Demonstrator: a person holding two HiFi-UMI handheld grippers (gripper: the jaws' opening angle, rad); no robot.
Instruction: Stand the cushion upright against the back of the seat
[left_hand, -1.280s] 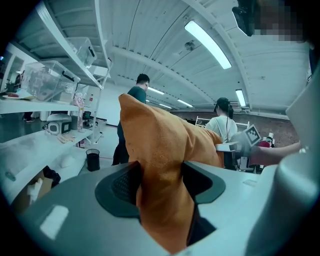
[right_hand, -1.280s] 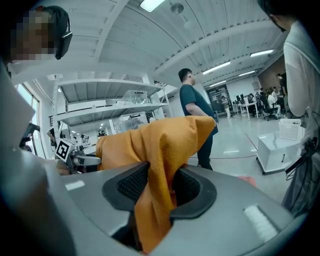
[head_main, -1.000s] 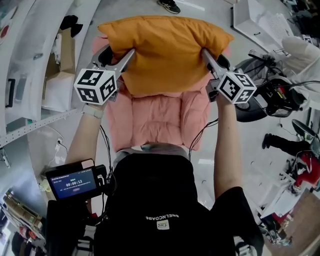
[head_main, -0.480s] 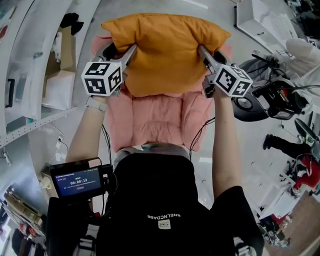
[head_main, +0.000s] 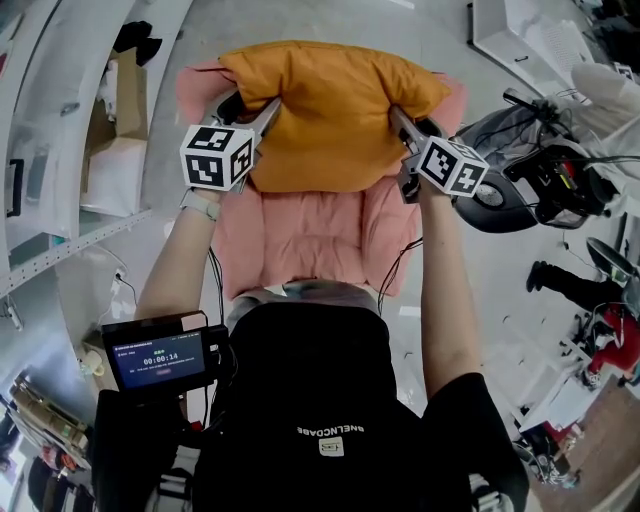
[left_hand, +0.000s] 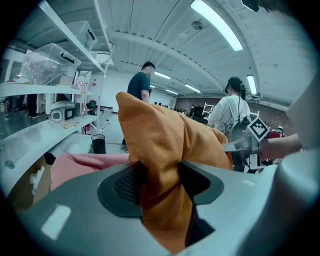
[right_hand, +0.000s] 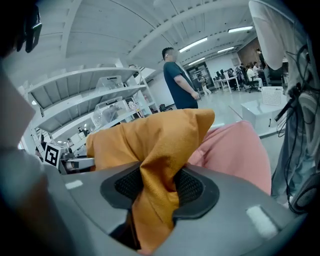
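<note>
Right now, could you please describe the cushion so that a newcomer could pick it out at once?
Find the pink padded armchair directly in front of the person. At its far end is the plump orange fabric cushion, pinched at each side by the left hand-held gripper and the right hand-held gripper. It is the only orange thing against the pink upholstery.

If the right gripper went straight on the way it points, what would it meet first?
The orange fabric cushion pinched in its fingers; beyond that, probably the pink padded seat, though depth is unclear.
</note>
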